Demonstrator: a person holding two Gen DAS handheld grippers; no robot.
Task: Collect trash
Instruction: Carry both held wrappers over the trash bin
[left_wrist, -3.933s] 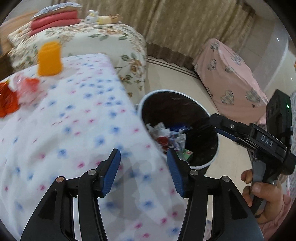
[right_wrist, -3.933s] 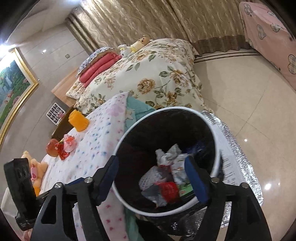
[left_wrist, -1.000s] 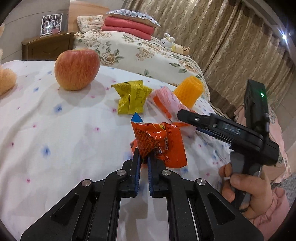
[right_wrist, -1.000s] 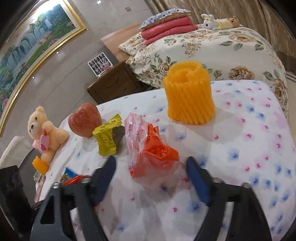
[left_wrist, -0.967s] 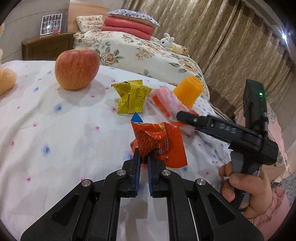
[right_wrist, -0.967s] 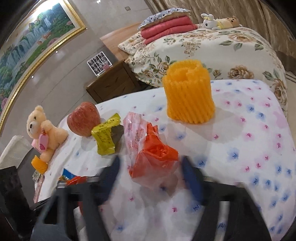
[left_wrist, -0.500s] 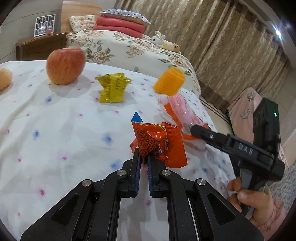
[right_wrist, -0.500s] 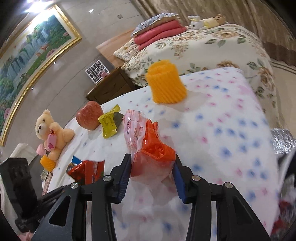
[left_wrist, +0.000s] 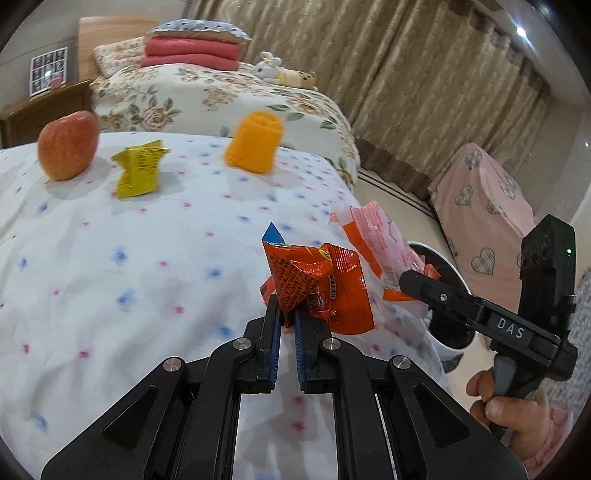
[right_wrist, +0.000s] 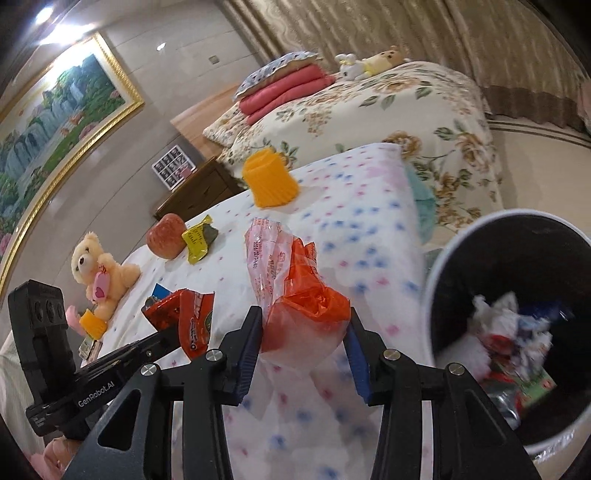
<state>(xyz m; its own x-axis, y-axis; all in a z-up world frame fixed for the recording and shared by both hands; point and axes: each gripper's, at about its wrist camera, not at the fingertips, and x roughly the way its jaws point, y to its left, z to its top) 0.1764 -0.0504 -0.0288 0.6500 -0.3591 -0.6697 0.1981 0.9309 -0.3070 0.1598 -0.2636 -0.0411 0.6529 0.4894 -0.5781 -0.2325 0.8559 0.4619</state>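
My left gripper (left_wrist: 286, 321) is shut on a crumpled red snack wrapper (left_wrist: 317, 288), held above the dotted bedspread (left_wrist: 110, 258). My right gripper (right_wrist: 304, 332) is shut on a clear plastic bag with orange print (right_wrist: 295, 291), held near the bed's edge; the bag also shows in the left wrist view (left_wrist: 376, 240). The bin (right_wrist: 443, 258) with a white rim and dark inside stands on the floor to the right and holds several crumpled wrappers (right_wrist: 513, 332). A yellow wrapper (left_wrist: 140, 170) lies on the bedspread.
An apple (left_wrist: 68, 146) and an orange foam sleeve (left_wrist: 256, 142) sit on the bedspread. A teddy bear (right_wrist: 98, 269) sits at its left. A floral bed (left_wrist: 221, 99) is behind, a pink-covered piece of furniture (left_wrist: 484, 206) at right.
Both grippers have moved right with their wrappers, toward the bed's edge. The bin has come into the right wrist view.
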